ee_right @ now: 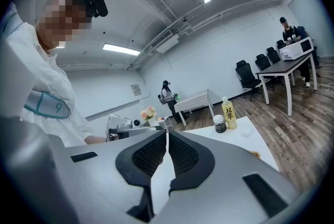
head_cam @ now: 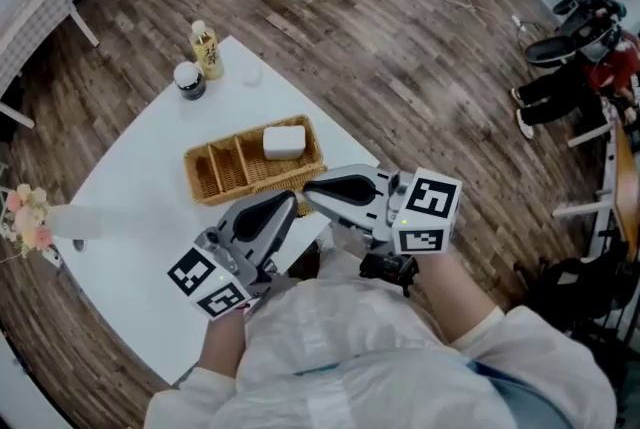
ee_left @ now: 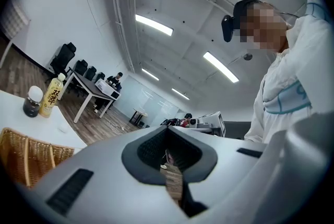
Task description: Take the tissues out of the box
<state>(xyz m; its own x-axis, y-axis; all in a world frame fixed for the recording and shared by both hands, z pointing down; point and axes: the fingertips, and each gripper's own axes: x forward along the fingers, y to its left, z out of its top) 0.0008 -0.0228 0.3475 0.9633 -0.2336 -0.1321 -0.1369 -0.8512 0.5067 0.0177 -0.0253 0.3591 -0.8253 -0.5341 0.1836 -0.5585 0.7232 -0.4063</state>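
A wicker basket point(head_cam: 225, 173) with several compartments stands on the white table point(head_cam: 130, 217). A white tissue pack point(head_cam: 283, 141) lies in its right-hand compartment. My left gripper point(head_cam: 290, 203) and right gripper point(head_cam: 308, 189) are held close to my chest over the table's near edge, their tips almost meeting just in front of the basket. Both are shut with nothing between the pads. In the left gripper view the left gripper point(ee_left: 167, 131) points past a corner of the basket point(ee_left: 18, 155). In the right gripper view the right gripper point(ee_right: 167, 134) points across the table point(ee_right: 235, 139).
A yellow tea bottle point(head_cam: 206, 50) and a dark jar with a white lid point(head_cam: 189, 80) stand at the table's far corner. Pink flowers point(head_cam: 25, 217) sit off the left edge. Other tables, chairs and people are around on the wooden floor.
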